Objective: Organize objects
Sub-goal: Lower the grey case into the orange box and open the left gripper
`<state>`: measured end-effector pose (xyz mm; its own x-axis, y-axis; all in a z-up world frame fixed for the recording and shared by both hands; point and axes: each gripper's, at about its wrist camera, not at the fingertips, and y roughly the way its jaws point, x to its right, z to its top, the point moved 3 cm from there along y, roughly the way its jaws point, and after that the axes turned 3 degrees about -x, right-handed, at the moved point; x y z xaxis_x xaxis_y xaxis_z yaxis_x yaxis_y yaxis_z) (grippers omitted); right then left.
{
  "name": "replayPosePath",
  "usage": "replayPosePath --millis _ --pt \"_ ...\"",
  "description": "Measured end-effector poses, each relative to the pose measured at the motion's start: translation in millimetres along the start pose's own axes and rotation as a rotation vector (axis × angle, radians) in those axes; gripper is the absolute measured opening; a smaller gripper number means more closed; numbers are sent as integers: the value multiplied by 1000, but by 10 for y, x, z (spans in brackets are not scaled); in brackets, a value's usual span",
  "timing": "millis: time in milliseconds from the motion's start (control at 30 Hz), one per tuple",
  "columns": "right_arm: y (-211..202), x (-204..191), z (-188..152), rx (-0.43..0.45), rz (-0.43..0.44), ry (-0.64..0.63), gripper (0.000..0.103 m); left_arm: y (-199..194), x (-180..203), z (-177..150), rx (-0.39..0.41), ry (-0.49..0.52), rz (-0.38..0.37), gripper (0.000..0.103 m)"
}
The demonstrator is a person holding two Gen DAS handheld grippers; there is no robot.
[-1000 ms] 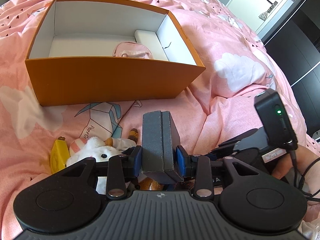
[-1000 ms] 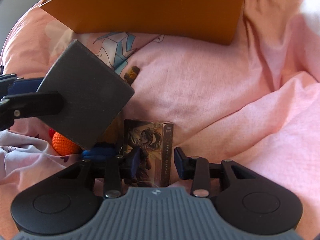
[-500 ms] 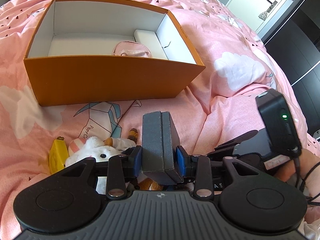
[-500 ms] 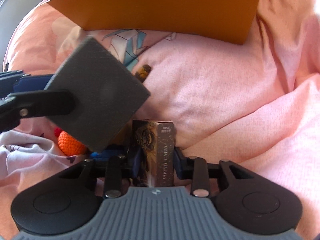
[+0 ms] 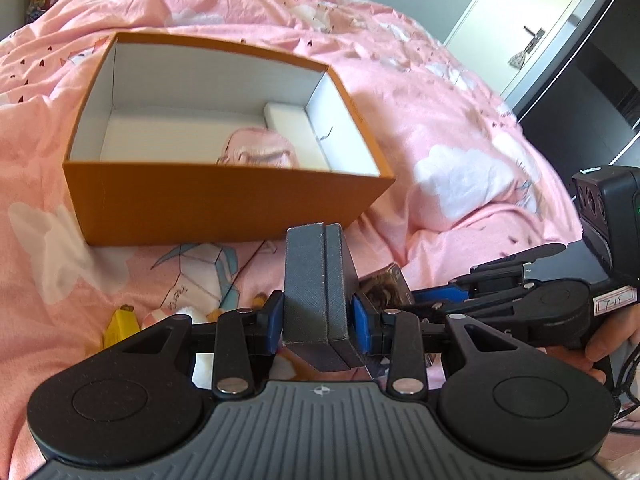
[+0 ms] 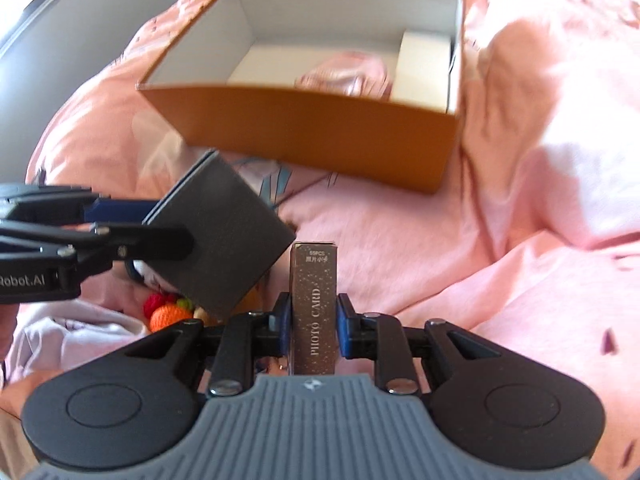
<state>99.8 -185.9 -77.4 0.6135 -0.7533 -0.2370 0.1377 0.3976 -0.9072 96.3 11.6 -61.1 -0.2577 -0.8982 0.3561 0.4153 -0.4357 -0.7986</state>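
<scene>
Card box (image 6: 313, 308) clamped upright, right fingers (image 6: 310, 326) just closing; left fingers (image 5: 318, 320) grip grey box (image 5: 318, 280), angled down.

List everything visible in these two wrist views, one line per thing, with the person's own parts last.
storage box: 1, orange outside and white inside, open on the bed
pink pouch: 1, pink, inside the storage box
white block: 1, white, inside the box by its right wall
bedsheet: 1, pink with white prints
grey case: 1, dark grey, clamped in left tool
photo card box: 1, brown, clamped in right tool
crochet balls: several, orange, red and green, on the bed
yellow toy: 1, on the bed
hand: 1, holding the right tool
</scene>
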Motion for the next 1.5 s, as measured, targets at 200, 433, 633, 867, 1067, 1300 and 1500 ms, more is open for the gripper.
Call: replayPosePath --millis 200,433,633,867,1067,1300,1500 --pt "-361 -17 249 111 -10 -25 24 -202 34 235 87 -7 -24 41" --pt "-678 -44 612 249 -16 -55 24 -290 -28 576 181 -35 8 41" --pt "-831 14 945 328 6 -42 24 -202 -100 852 215 -61 18 40" --pt "-719 152 1279 363 12 4 24 22 -199 1124 217 -76 19 38" --pt "-523 291 1543 361 21 48 24 191 -411 1391 204 -103 -2 36" --pt "-301 476 1815 352 40 93 24 391 -720 1705 214 -191 9 36" --pt "-103 618 1986 350 0 92 24 759 -1064 1872 205 -318 33 36"
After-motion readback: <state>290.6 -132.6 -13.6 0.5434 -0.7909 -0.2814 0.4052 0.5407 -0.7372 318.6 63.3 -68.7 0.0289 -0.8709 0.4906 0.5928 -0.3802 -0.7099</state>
